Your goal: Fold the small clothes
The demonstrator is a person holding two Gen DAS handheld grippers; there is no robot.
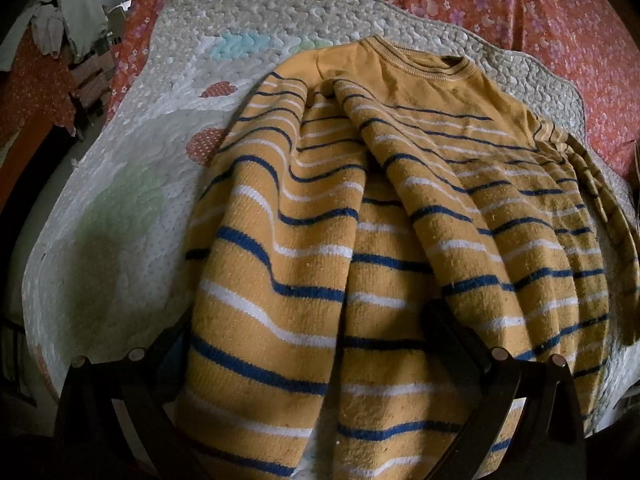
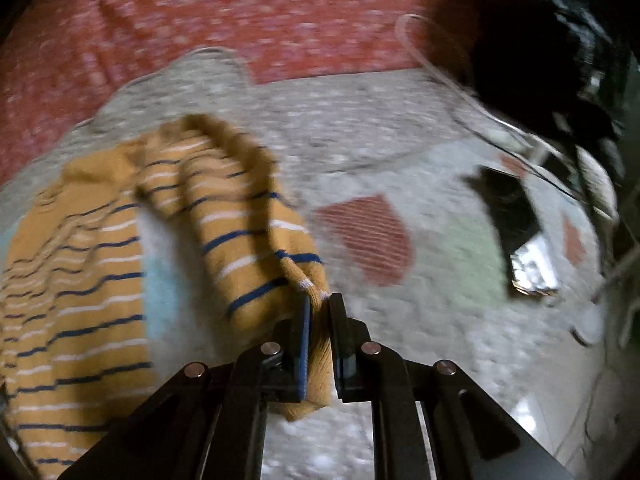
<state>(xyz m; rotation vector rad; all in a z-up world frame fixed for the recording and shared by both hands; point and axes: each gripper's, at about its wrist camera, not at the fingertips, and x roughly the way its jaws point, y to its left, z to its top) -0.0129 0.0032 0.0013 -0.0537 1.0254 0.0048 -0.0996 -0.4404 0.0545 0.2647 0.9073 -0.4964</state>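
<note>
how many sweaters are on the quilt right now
1: a striped sweater spread on the quilt. The right gripper pinches its sleeve end; its hem drapes across the left gripper. Folds could hide another garment beneath.

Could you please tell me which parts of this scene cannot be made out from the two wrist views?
- Left wrist view: the sweater drapes over the left gripper, hiding whether its jaws are closed.
- Left wrist view: the sweater's hem is cut off by the bottom edge.
- Right wrist view: motion blur smears the dark object on the quilt; unidentifiable.
- Right wrist view: the sweater's body runs off the left edge.
</note>
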